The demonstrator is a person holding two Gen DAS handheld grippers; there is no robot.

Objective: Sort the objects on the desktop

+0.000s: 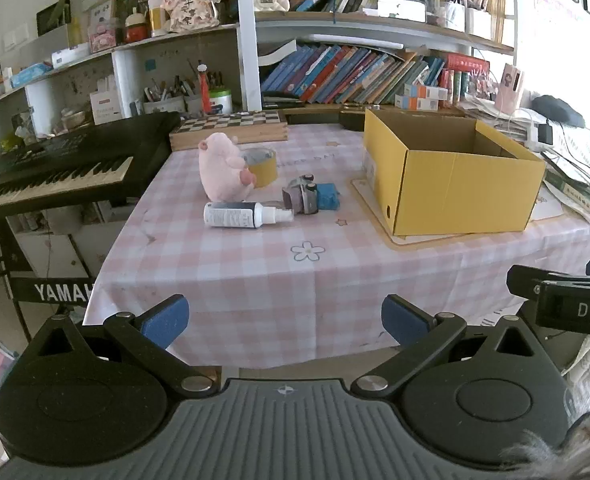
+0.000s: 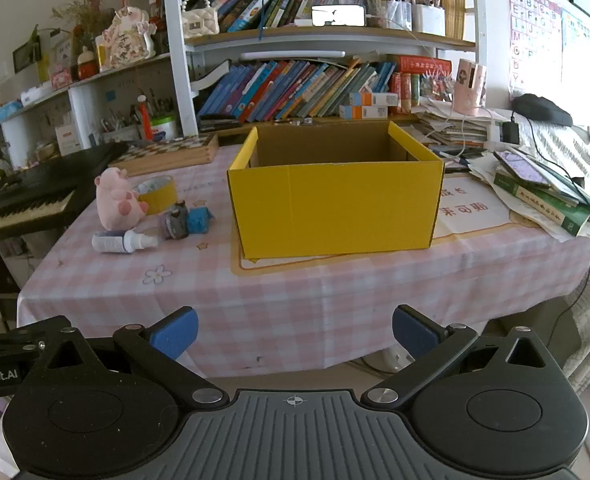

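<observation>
An open yellow cardboard box (image 1: 451, 184) (image 2: 335, 208) stands on the pink checked tablecloth (image 1: 255, 272) (image 2: 295, 292). Left of it lies a cluster: a pink plush pig (image 1: 223, 168) (image 2: 115, 200), a yellow tape roll (image 1: 261, 166) (image 2: 157, 194), a grey toy car (image 1: 301, 196) (image 2: 173, 220), a blue block (image 1: 327, 196) (image 2: 199, 219) and a white spray bottle (image 1: 243, 215) (image 2: 123, 241) on its side. My left gripper (image 1: 285, 320) hangs open before the table's near edge, nothing between its blue pads. My right gripper (image 2: 295, 330) is likewise open and empty, facing the box.
A black keyboard (image 1: 55, 168) (image 2: 27, 200) stands left of the table. A wooden chessboard box (image 1: 231, 128) (image 2: 171, 152) lies at the back. Bookshelves (image 2: 295, 88) rise behind. Stacked books and papers (image 2: 543, 196) crowd the right edge.
</observation>
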